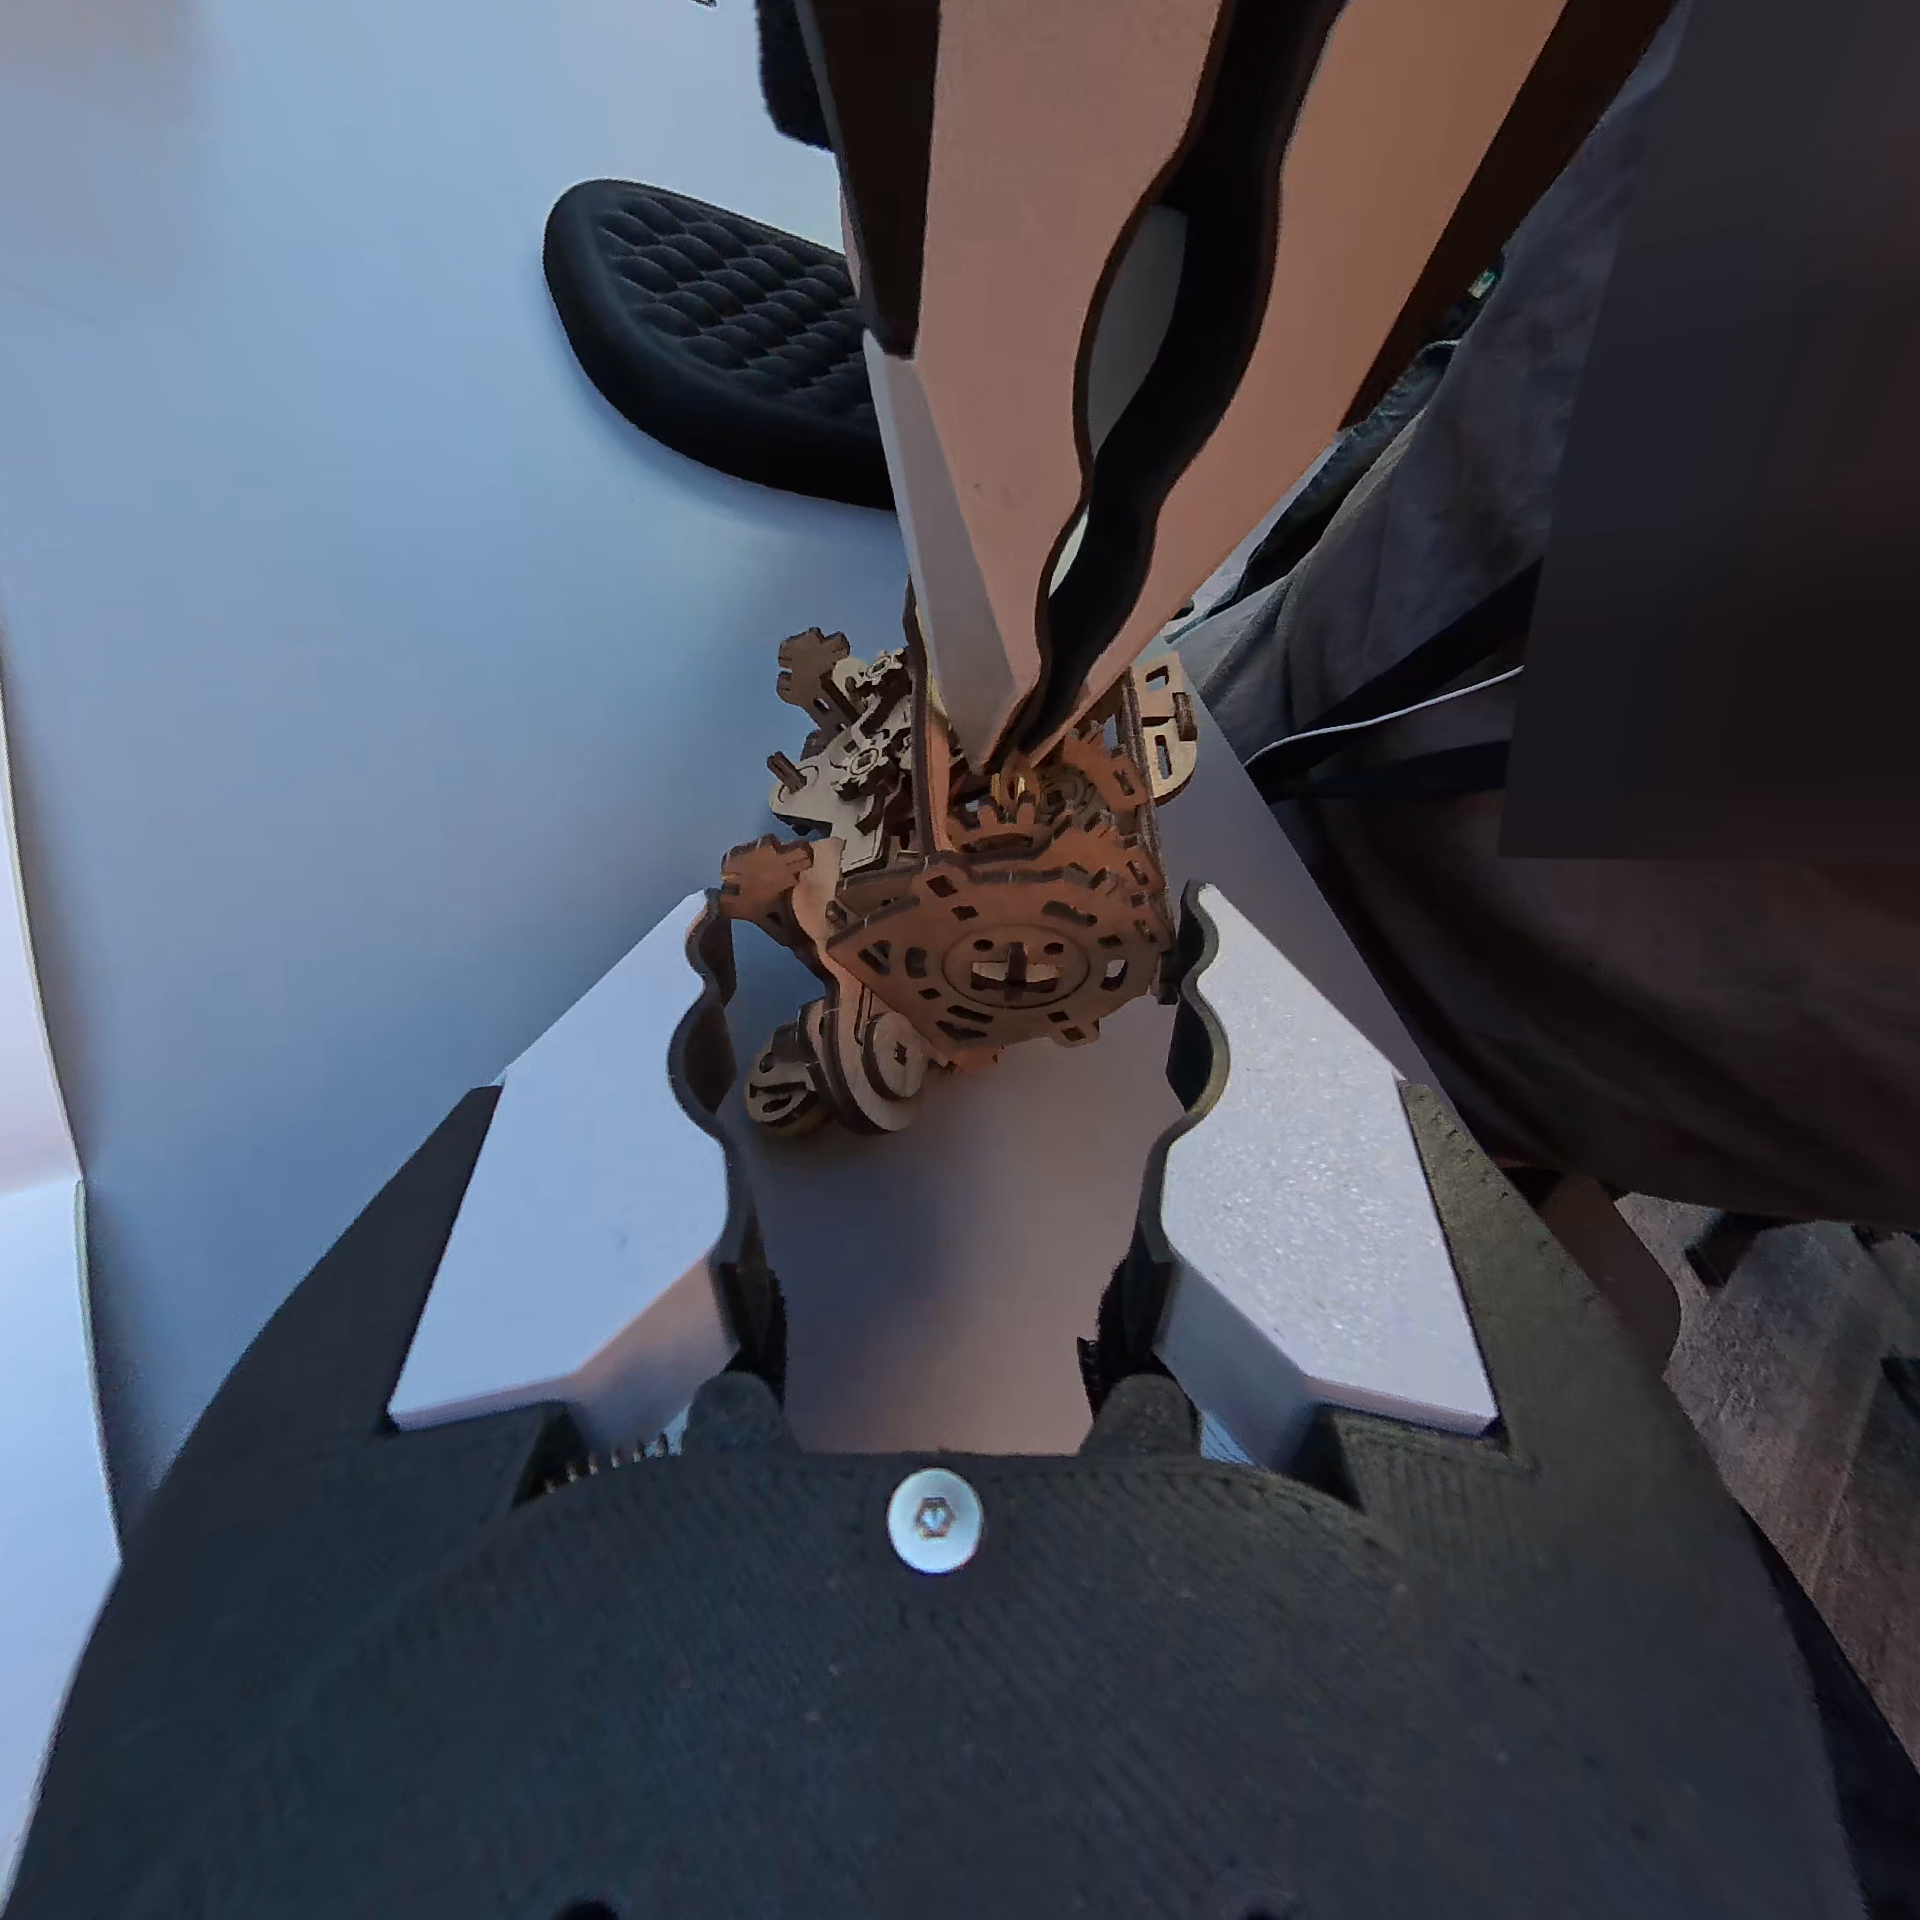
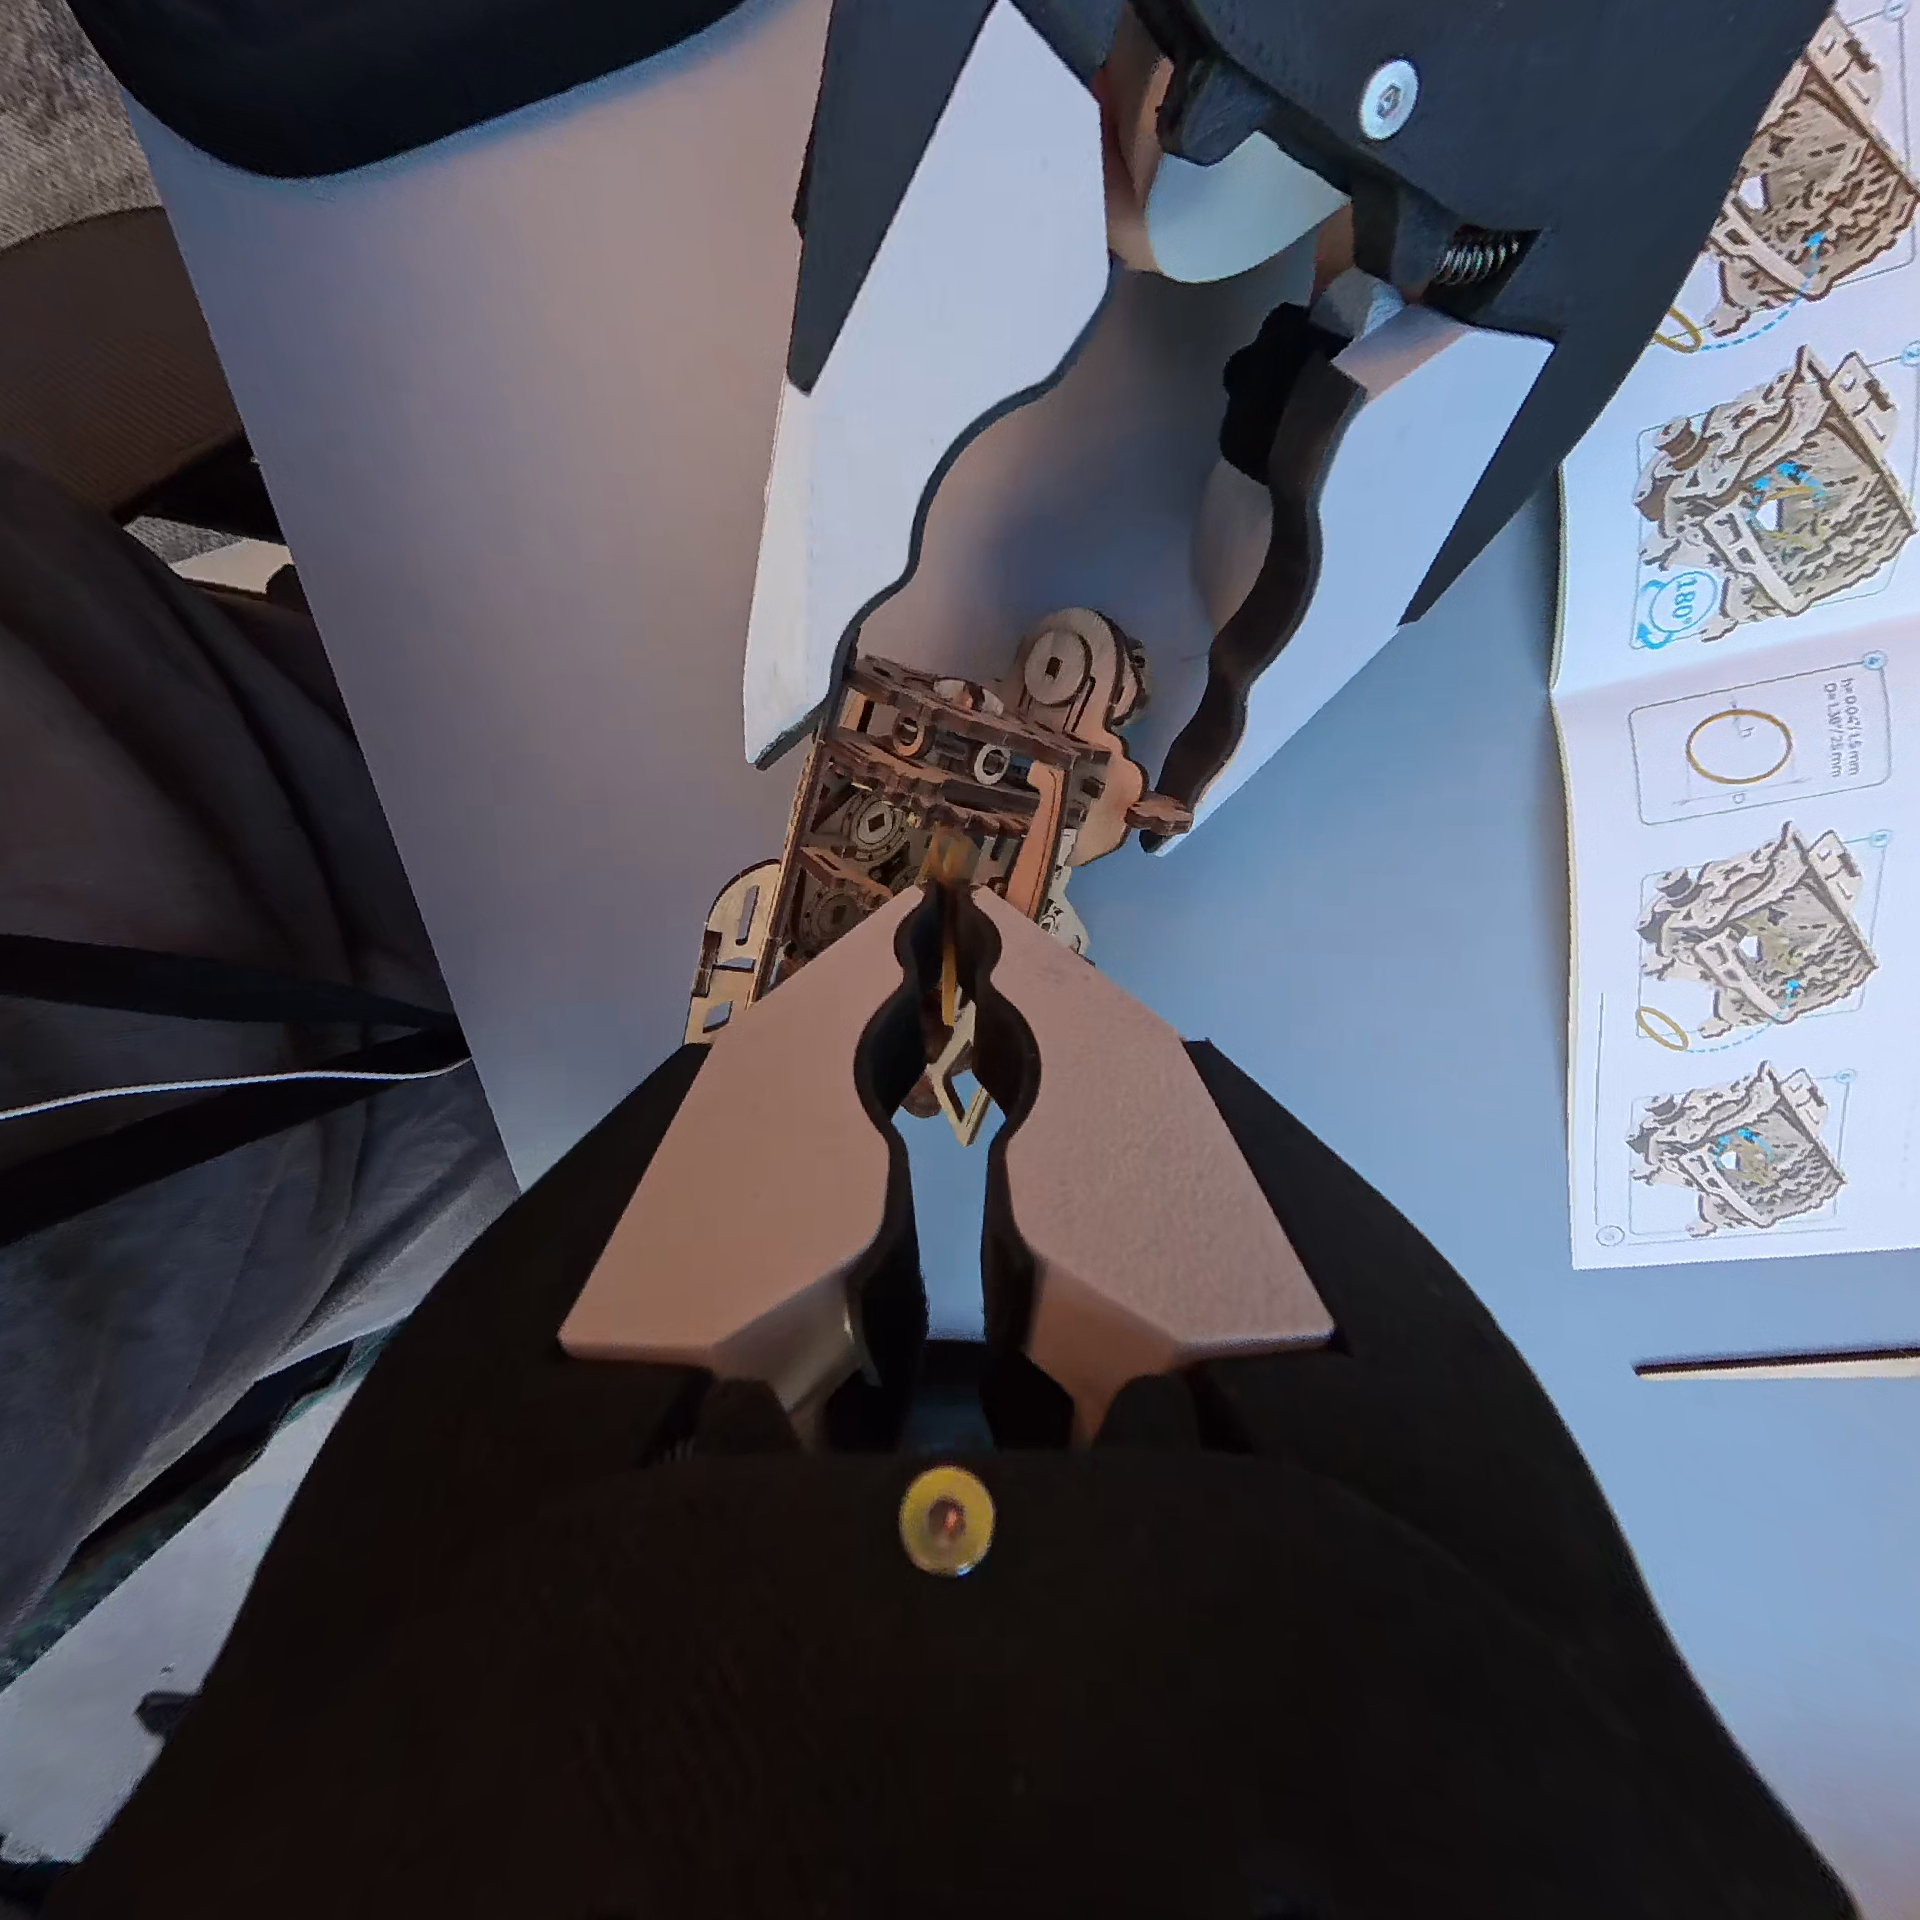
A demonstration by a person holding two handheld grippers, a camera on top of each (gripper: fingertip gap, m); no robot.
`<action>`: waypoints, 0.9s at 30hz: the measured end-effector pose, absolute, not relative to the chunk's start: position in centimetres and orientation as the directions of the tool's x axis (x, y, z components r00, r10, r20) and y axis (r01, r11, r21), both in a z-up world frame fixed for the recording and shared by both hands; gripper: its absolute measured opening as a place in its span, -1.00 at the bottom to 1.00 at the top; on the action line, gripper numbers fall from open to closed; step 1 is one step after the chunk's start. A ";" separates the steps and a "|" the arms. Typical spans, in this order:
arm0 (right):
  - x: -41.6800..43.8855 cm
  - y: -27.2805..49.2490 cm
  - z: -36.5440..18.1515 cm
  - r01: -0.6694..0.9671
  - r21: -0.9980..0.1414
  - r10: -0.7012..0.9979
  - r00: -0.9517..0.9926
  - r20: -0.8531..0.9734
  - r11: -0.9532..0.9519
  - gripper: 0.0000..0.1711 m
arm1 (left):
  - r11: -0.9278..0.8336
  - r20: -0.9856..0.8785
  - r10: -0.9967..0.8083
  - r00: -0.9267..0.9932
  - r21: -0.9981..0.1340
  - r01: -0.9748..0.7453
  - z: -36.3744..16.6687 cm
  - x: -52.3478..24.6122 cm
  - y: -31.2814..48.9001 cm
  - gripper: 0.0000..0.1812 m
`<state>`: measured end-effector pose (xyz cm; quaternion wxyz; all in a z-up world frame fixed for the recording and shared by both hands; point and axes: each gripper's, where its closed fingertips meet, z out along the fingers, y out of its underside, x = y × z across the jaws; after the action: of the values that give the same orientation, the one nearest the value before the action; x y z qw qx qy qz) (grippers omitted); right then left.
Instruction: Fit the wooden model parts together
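The wooden model [image 1: 997, 956], a laser-cut box of gears and plates, lies tilted near the white table's [image 1: 312, 623] edge, its hexagonal base towards the left wrist view. My left gripper [image 1: 951, 935] stands wide around it, fingertips against both sides. In the right wrist view the model [image 2: 914, 769] sits between the left gripper's [image 2: 982, 779] fingers. My right gripper [image 2: 940, 894] is shut on a yellow rubber band [image 2: 951, 977] and its tip is at the model's open top. It comes down from above in the left wrist view [image 1: 997, 753].
An open instruction booklet [image 2: 1745, 831] lies on the table to the right, with a thin wooden sheet [image 2: 1766, 1366] below it. A black mesh pad [image 1: 717, 332] lies beyond the model. A person's dark clothing [image 2: 208, 831] is past the table edge. Less than 4 cm separates the two grippers' tips.
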<state>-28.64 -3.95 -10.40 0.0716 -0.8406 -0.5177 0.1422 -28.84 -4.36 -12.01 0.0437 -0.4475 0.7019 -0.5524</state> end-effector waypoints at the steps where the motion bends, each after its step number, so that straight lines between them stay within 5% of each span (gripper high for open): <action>1: -28.6 -4.0 -10.4 0.850 -0.251 0.885 0.432 -0.171 -0.463 -1.00 | -0.013 0.437 -0.675 -0.595 -0.813 -0.582 -12.0 -28.9 -4.4 -0.07; 27: -29.0 -3.6 -10.6 0.805 0.000 0.766 0.564 -0.307 -0.593 -1.00 | -0.053 0.458 -0.683 -0.569 -0.808 -0.587 -11.9 -28.8 -4.1 -0.08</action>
<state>-29.03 -3.60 -10.58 -0.0703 -0.8816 -0.4457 0.1388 -28.77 -4.08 -11.89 0.0428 -0.4624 0.6869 -0.5590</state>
